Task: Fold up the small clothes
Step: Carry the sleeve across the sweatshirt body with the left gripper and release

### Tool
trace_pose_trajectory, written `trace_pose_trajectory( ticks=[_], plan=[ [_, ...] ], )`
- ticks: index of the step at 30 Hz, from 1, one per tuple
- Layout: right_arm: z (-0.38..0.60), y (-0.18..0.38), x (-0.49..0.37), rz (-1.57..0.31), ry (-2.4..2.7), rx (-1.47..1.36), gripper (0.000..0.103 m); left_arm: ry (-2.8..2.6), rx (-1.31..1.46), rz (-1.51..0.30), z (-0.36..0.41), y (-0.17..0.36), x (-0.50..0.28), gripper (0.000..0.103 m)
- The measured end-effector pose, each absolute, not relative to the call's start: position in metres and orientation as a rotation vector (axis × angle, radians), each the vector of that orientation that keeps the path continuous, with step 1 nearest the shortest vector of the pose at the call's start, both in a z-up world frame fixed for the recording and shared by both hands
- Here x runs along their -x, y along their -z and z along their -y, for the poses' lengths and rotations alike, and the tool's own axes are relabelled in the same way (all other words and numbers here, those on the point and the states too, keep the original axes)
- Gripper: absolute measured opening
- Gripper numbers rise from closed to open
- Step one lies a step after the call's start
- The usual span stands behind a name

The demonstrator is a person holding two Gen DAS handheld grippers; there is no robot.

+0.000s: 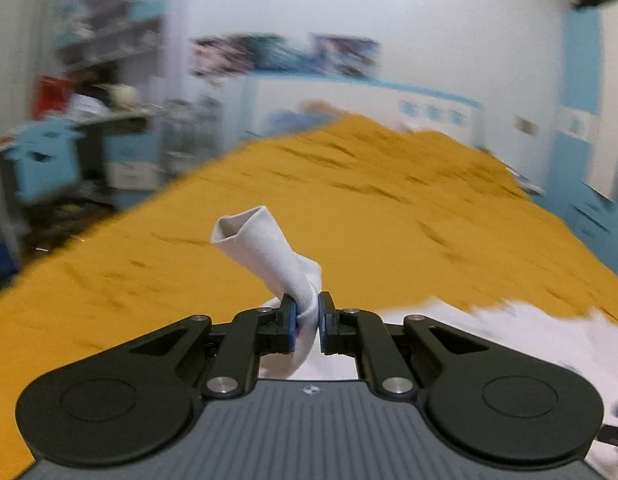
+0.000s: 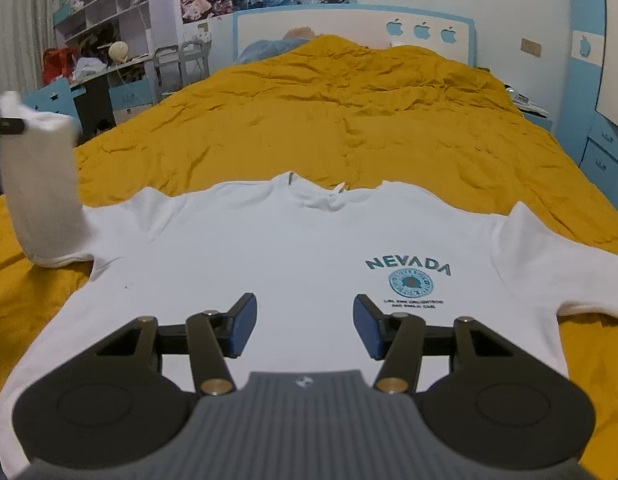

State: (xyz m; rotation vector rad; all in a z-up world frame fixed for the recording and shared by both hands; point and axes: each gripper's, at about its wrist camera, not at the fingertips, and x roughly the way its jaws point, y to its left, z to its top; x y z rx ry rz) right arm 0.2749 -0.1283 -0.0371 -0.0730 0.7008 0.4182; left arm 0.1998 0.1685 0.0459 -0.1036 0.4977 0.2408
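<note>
**Left gripper lifts sleeve for first fold**

Left gripper (image 1: 307, 314) is clamped on the sleeve (image 1: 265, 256) of the one white T-shirt (image 2: 293, 264), spread on the bed (image 2: 349, 120). That sleeve is raised at nine o'clock; a fold toward three o'clock is judged next. Right gripper (image 2: 302, 326) hovers apart, empty, over the hem.

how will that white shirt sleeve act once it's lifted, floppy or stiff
Probably floppy: past the left gripper the sleeve bends and droops. Likely light, since a narrow pinch carries it. The shirt may drag along.
</note>
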Motion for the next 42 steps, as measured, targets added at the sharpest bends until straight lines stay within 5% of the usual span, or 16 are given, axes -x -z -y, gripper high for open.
trace_pose_trajectory(
  ticks=[12, 15, 17, 18, 30, 39, 41, 42],
  plan=[
    [0.164, 0.048, -0.264, -0.745, -0.345, 0.015, 0.051, -0.002, 0.057, -0.909, -0.073, 0.089, -0.221, 0.015],
    [0.163, 0.055, -0.264, -0.770, -0.357, 0.004, 0.051, 0.038, 0.103, -0.893, -0.074, 0.086, -0.216, 0.037],
    [0.160, 0.058, -0.264, -0.787, -0.373, -0.004, 0.051, 0.111, 0.201, -0.887, -0.082, 0.078, -0.213, 0.064],
    [0.157, 0.059, -0.264, -0.790, -0.384, -0.005, 0.051, 0.136, 0.244, -0.875, -0.088, 0.076, -0.210, 0.066],
    [0.114, 0.048, -0.283, -0.819, -0.523, -0.083, 0.063, 0.005, 0.331, -0.746, -0.164, 0.028, -0.173, 0.066],
    [0.074, 0.093, -0.329, -1.083, -0.502, -0.302, 0.063, -0.170, 0.311, -0.802, -0.202, 0.043, -0.168, 0.066],
    [0.064, 0.100, -0.331, -1.101, -0.501, -0.306, 0.060, -0.166, 0.332, -0.822, -0.203, 0.057, -0.170, 0.066],
    [0.058, 0.099, -0.330, -1.097, -0.502, -0.281, 0.046, -0.166, 0.350, -0.830, -0.202, 0.065, -0.173, 0.066]
  ],
)
